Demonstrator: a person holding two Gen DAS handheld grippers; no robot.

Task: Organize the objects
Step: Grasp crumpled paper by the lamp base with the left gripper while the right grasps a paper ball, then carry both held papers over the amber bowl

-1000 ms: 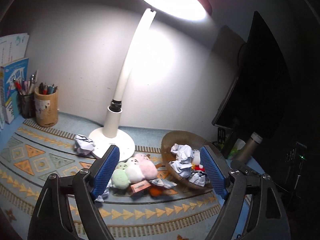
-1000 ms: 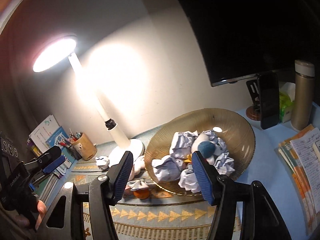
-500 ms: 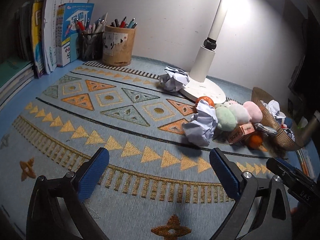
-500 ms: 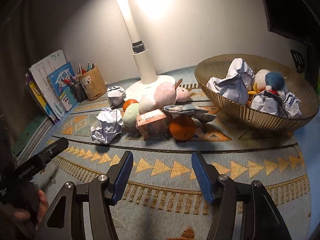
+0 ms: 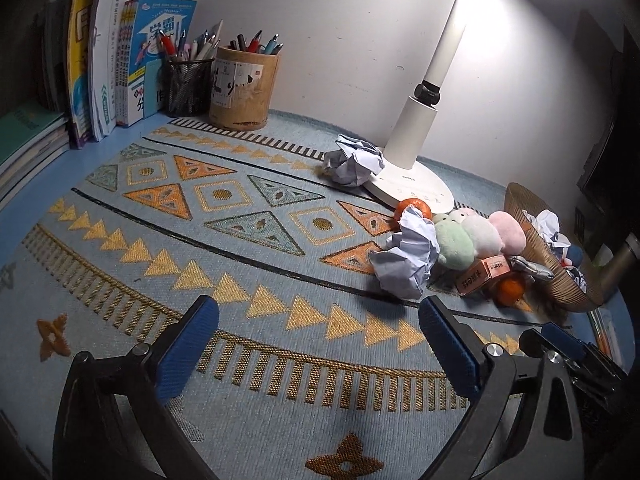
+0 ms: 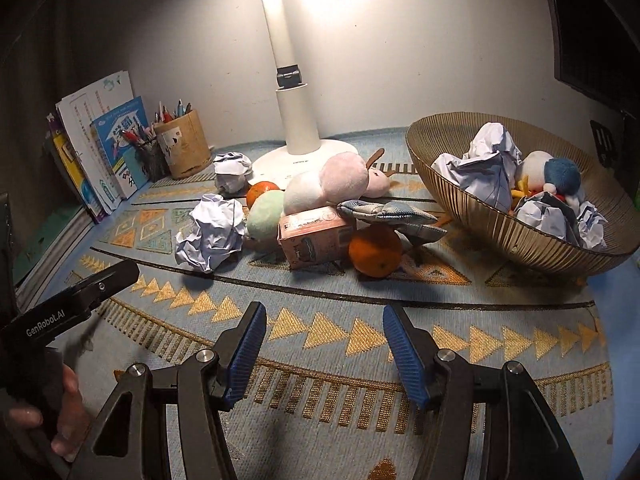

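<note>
— Lamplit desk (image 5: 36,184) with a patterned mat (image 5: 224,240) over it. What's different from a second ago?

— Both claws have come down and back. A second ago they hung high over the bowl; half a second ago they had dropped to mat level, and now they sit a touch closer to the clutter, low over bare mat.

— Run it left to right.

— Books (image 5: 116,60) and two pen pots (image 5: 240,88) at the far left, untouched. Then a paper ball (image 5: 352,162) touching the lamp base (image 5: 412,188). Nearer, a second paper ball (image 5: 406,260) lies at the left end of the pile, against the green plush (image 6: 264,212). Behind it an orange (image 6: 260,192); then white and pink plush, a small box (image 6: 316,236), a second orange (image 6: 376,250) and a checked cloth (image 6: 388,216). The bowl (image 6: 516,236) at the right already holds paper balls and a toy.

— And the claws?

— The left claw (image 5: 316,344) is spread wide with nothing in it, pointed at the mat short of the nearer paper ball. The right claw (image 6: 324,352) is also wide open and empty, facing the box and orange, well short of them.

— So what does the drop mean?

— My guess: the overview is done and a pick is being lined up. Nothing on the mat has shifted, so the sorting of this pile hasn't started. The nearer paper ball looks like the easiest first grab, light and standing free on its left side.

— Risk?

— The pile is packed; a careless grab could roll an orange.
</note>
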